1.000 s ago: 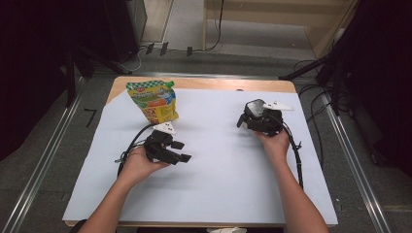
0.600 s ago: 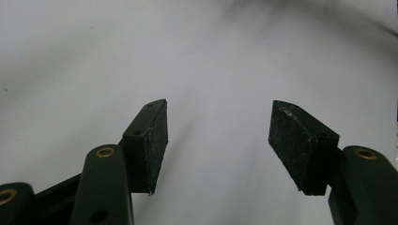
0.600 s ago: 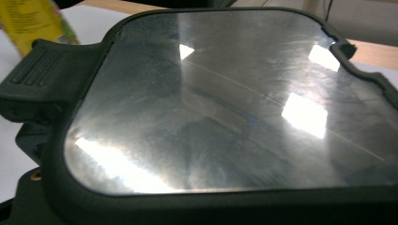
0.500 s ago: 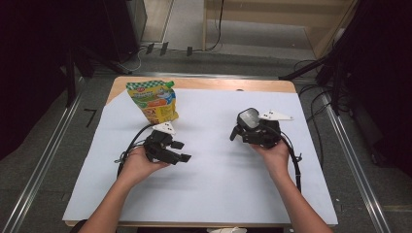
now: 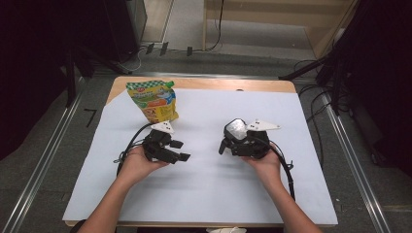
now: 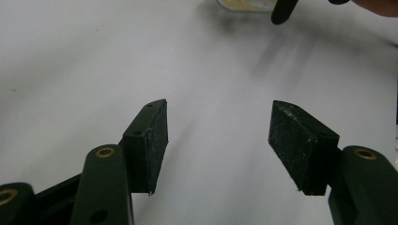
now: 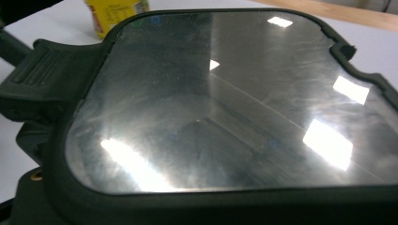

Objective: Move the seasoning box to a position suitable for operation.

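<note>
While both hands rest on the white sheet (image 5: 209, 194) covering the table (image 5: 204, 83), each holds a gripper low over the surface. Left gripper (image 5: 178, 150): held in the left hand (image 5: 138, 162) at the left of centre, jaws pointing toward the right; in the left gripper view its two black jaws stand well apart, with bare white sheet between the pads (image 6: 157, 140). Right gripper (image 5: 224, 144): held in the right hand (image 5: 262, 162) right of centre, a grey three-cornered plate (image 5: 263, 125) on top. A dark-framed shiny panel (image 7: 225, 103) lies across the right gripper view and hides the jaws, so whether they are apart or together cannot be told. A yellow-and-green snack pouch (image 5: 153, 100) lies at the far left of the sheet, just beyond the left gripper and apart from both.
</note>
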Demonstrator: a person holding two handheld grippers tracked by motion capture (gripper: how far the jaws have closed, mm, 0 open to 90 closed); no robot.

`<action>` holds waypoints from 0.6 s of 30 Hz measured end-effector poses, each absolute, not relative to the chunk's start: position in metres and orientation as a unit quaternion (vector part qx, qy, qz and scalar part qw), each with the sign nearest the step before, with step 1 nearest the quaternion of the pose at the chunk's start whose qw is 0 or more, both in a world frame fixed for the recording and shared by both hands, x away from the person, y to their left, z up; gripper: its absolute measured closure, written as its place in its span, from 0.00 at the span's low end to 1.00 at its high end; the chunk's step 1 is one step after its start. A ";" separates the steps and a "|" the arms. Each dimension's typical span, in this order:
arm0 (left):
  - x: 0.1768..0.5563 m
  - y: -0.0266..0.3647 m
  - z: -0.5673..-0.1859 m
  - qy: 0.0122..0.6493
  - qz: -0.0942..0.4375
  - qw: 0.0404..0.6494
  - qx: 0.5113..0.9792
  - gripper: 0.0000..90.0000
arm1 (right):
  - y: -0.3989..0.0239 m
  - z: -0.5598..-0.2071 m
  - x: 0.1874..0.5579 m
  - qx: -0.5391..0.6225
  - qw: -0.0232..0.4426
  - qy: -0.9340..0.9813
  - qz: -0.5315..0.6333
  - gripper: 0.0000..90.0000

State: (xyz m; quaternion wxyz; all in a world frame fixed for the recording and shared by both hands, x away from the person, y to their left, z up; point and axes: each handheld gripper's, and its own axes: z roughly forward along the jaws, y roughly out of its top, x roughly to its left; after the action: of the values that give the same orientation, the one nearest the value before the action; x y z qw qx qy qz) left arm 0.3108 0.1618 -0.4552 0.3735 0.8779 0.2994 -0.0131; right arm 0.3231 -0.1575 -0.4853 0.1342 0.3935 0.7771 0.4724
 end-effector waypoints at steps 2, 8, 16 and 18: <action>0.311 0.162 -0.455 0.299 -0.013 0.373 0.878 0.43 | -0.151 -0.486 0.321 0.386 0.131 0.781 0.472 0.17; 0.311 0.161 -0.455 0.297 -0.012 0.371 0.880 0.43 | -0.134 -0.491 0.314 0.368 0.118 0.793 0.471 0.17; 0.311 0.161 -0.456 0.297 -0.013 0.372 0.879 0.43 | -0.114 -0.499 0.307 0.346 0.103 0.806 0.470 0.17; 0.311 0.161 -0.456 0.297 -0.013 0.372 0.879 0.43 | -0.110 -0.501 0.306 0.343 0.100 0.810 0.465 0.17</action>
State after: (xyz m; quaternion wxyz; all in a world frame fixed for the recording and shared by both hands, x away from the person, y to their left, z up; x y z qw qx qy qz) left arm 0.3107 0.1606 -0.4555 0.3724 0.8793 0.2968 -0.0130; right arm 0.3055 -0.1103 -0.5013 0.1000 0.3425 0.8101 0.4653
